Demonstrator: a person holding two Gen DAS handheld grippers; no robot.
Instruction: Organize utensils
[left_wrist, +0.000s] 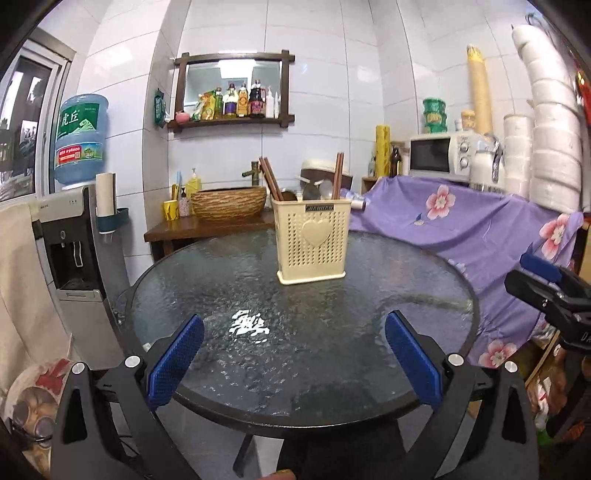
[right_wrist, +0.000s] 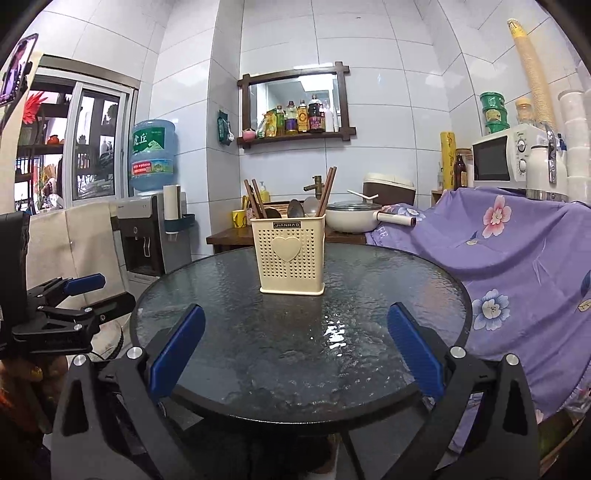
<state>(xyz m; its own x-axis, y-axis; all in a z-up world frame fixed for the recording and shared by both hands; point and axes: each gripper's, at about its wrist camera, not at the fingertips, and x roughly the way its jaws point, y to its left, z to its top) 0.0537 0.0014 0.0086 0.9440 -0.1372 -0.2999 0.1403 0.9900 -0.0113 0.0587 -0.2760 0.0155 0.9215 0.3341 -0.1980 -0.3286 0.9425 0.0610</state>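
From the left wrist camera, we've got our left gripper (left_wrist: 293, 354) hanging at the near edge of the round glass table (left_wrist: 229, 288), jaws spread wide with nothing between them. The cream utensil holder (left_wrist: 312, 242) stands upright toward the far side of the table, well apart from us, with chopsticks (left_wrist: 269, 179) and a few spoons (left_wrist: 317, 190) poking out the top. The tabletop itself looks bare of loose utensils.

Over on the right wrist camera, it's the same deal: our right gripper (right_wrist: 295, 350) is wide open and empty, also back at the near rim. The holder sits dead ahead.

So we'd guess either everything's already tucked in, or the sorting inside the holder hasn't started. If more's needed, the next move is reaching forward to pinch a thin chopstick cleanly without tipping the holder.
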